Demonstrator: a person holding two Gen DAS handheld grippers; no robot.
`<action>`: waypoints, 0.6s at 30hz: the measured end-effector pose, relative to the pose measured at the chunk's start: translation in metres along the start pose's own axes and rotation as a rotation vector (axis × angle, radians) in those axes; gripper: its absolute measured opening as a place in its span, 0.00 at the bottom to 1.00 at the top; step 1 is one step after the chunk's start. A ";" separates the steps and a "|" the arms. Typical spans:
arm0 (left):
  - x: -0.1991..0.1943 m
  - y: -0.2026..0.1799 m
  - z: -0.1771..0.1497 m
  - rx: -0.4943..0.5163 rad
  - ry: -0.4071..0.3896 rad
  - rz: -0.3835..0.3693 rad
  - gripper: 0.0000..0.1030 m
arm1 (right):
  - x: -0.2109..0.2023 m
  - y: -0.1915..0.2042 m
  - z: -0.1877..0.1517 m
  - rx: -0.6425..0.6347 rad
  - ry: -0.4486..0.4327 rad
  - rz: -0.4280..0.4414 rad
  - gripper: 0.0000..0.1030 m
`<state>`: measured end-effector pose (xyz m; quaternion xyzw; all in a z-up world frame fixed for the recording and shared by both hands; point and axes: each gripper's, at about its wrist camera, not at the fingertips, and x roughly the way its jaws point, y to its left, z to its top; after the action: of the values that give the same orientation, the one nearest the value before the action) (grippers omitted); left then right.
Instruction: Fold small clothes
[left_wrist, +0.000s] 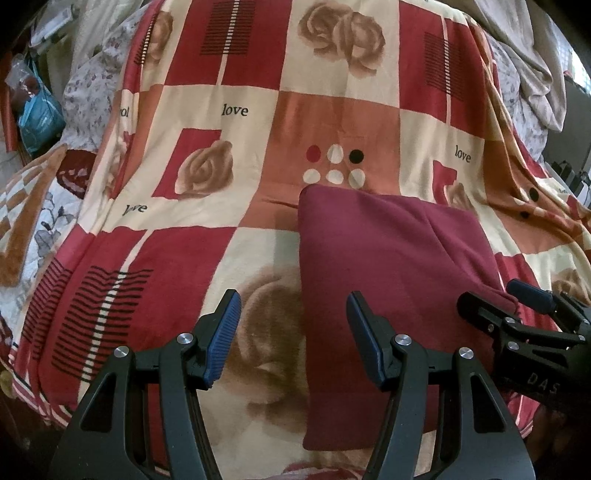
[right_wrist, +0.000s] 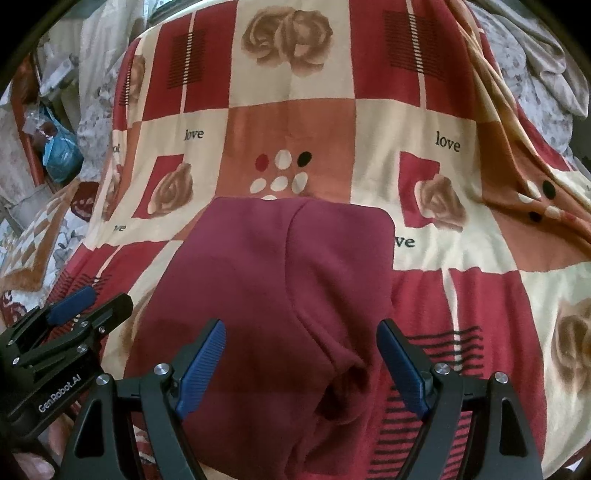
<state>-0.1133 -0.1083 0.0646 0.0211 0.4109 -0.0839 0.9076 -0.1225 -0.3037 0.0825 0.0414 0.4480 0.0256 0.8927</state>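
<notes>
A maroon garment lies folded flat on the patterned blanket; it also shows in the right wrist view, with a loose rumpled fold near its right front corner. My left gripper is open and empty, just above the garment's left edge. My right gripper is open and empty, hovering over the garment's near right part. The right gripper shows at the garment's right edge in the left wrist view. The left gripper shows at the garment's left side in the right wrist view.
The red, cream and orange blanket with roses and "love" print covers the bed. Floral bedding and a blue plastic bag lie at the far left. A beige cloth is piled at the far right.
</notes>
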 end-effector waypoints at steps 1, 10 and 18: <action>0.000 -0.001 0.000 0.001 -0.001 0.003 0.58 | 0.001 0.001 0.000 0.000 0.001 0.001 0.79; 0.003 0.001 -0.001 0.006 -0.001 0.008 0.58 | 0.005 0.002 -0.003 -0.004 0.012 0.000 0.79; 0.003 0.002 -0.001 0.006 -0.001 0.005 0.58 | 0.005 0.002 -0.003 -0.005 0.012 0.001 0.79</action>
<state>-0.1118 -0.1067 0.0612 0.0247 0.4102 -0.0826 0.9079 -0.1220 -0.3007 0.0768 0.0393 0.4531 0.0273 0.8902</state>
